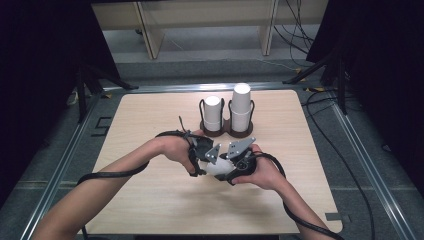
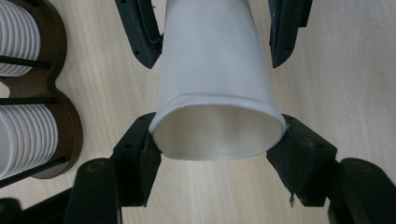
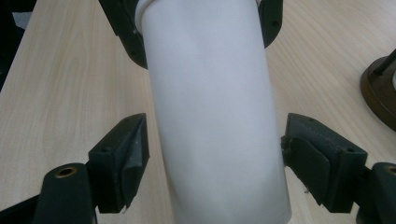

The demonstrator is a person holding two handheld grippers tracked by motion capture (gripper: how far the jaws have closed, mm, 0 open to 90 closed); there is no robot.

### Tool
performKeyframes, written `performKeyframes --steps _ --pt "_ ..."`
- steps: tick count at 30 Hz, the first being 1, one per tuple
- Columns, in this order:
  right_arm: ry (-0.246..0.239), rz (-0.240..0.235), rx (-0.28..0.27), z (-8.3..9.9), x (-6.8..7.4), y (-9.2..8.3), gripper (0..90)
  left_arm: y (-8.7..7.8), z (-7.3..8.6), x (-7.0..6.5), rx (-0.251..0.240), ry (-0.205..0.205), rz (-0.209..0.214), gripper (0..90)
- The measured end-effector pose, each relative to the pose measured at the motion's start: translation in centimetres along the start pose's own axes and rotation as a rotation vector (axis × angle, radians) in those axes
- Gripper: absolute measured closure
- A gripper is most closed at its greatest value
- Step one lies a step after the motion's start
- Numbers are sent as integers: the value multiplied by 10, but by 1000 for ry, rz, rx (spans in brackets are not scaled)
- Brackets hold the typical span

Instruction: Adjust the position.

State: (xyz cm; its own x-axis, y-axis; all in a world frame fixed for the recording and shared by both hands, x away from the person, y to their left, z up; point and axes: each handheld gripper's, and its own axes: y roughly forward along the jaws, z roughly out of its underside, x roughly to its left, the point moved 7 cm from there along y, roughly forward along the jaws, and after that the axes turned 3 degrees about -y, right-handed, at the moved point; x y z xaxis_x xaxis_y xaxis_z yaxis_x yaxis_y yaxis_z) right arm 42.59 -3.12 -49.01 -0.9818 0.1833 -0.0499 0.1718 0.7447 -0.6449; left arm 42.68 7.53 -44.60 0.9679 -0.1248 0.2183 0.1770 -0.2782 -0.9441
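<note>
Left gripper view: we see left gripper [image 2: 217,140] clamped on white paper cup [image 2: 215,79] rim, steadying it; right gripper [image 3: 212,140] jaws apart around cup body, likely to separate nested cups.

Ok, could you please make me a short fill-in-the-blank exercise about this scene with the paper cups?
1. The left gripper is shut on the white paper cup at its ___ end.
2. The dark holder on the table keeps ___ stacks of cups.
3. In the high view, the taller stack stands on the ___ side of the holder.

Missing words: open; two; right
</note>
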Motion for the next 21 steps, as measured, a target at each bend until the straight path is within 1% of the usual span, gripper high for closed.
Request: performKeyframes --steps 1,2,5,6,7,9,10,11,12,15,16,18,19,21 --pt "-8 4 1 0 -1 1 243 -1 0 -1 2 0 6 358" --pt "-8 4 0 0 -1 1 246 -1 -1 0 1 7 2 358" --pt "-11 0 3 0 -1 1 264 -2 -2 0 2 10 -1 357" --pt "-11 -2 3 0 0 1 268 -2 -2 1 0 28 -7 357" --pt "-11 -9 1 0 0 2 271 -2 -2 1 -2 25 -6 357" --pt "-13 -6 4 0 0 2 282 -2 -3 1 -3 25 -4 357" --pt "-10 -15 6 0 1 2 291 -2 -3 1 -3 26 -4 357" --pt "-10 -14 5 0 1 2 300 -2 -3 -1 -3 18 2 357" --pt "-12 -10 2 0 1 2 313 -2 -3 0 -6 28 -1 357" --pt "3 -19 6 1 2 2 323 -2 -4 -1 -6 26 1 357" --pt "0 -19 6 2 2 2 325 -2 -4 -1 -5 35 0 357" --pt "-20 -10 6 1 1 2 328 -2 -4 -1 -4 34 0 357" --pt "-21 -11 7 1 1 2 330 -2 -4 -2 -3 18 6 358" --pt "-21 -12 7 1 1 2 331 -2 -4 -2 -4 22 6 359"
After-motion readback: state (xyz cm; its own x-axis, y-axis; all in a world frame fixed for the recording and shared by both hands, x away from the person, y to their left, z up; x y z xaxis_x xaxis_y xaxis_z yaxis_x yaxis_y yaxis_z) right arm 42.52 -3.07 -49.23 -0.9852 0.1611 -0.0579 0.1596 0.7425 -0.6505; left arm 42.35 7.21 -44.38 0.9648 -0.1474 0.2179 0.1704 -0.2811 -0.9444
